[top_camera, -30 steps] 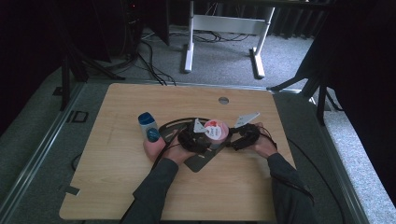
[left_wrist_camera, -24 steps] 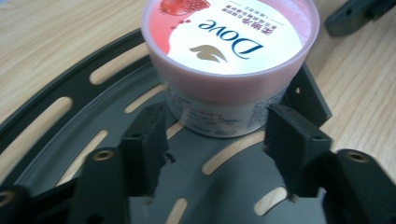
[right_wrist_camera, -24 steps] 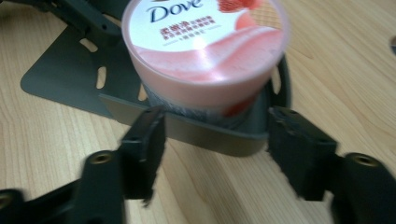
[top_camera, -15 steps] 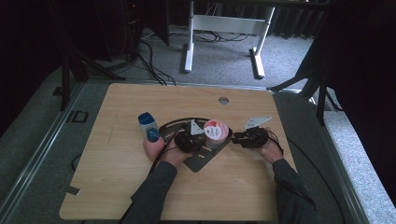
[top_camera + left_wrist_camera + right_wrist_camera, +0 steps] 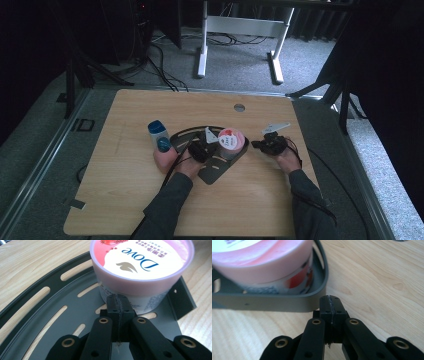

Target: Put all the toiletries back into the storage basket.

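Observation:
A pink Dove tub stands at the right end of a dark grey slotted tray on the wooden table. My left gripper rests over the tray just left of the tub. In the left gripper view its jaws have just closed and meet with nothing between them, tips close to the tub's side wall. My right gripper lies on the table right of the tray. Its jaws have also just closed empty, a little short of the tray's rim, with the tub behind it.
A bottle with a blue cap and a pink body stands just left of the tray, beside my left hand. A small round grommet sits in the tabletop near the far edge. Bare wood lies toward the near left corner.
My right gripper has shifted a little to the right, away from the tub. The left hand, the tub and the bottle have stayed where they were.

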### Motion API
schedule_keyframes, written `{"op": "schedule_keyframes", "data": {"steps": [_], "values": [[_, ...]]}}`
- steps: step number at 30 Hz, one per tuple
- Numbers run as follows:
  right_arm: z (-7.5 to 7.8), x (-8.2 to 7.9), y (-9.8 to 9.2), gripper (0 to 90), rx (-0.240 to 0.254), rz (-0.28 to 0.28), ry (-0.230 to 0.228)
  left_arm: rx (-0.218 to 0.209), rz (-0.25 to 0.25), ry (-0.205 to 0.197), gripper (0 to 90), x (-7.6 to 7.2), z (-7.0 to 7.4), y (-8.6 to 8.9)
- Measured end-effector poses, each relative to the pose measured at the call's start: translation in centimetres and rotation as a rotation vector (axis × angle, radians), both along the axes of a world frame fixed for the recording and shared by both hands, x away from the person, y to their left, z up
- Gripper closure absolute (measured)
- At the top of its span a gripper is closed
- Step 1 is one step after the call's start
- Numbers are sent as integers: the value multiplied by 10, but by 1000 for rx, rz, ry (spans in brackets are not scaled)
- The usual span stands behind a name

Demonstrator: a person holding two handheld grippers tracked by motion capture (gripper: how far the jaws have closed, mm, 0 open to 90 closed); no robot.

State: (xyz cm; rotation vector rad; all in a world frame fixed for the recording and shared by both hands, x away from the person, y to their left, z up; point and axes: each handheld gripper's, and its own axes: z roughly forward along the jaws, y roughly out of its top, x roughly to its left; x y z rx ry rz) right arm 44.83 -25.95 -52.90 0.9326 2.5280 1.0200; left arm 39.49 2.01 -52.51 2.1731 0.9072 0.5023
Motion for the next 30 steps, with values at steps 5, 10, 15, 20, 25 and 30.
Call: {"op": "schedule_keyframes", "data": {"steps": [5,10,15,20,25,30], "values": [[-4,6,3,900,1,-35,12,10,38,2,900,4,-1,-2],[-7,8,3,900,20,-46,21,14,57,10,900,7,0,-6],[-9,8,7,900,17,-19,18,15,59,6,900,8,0,-9],[-9,7,5,900,28,-12,20,16,39,11,900,9,0,-14],[-8,6,3,900,30,4,17,14,46,9,900,10,-1,-16],[-9,5,2,900,39,2,19,10,44,12,887,9,-1,-14]]}}
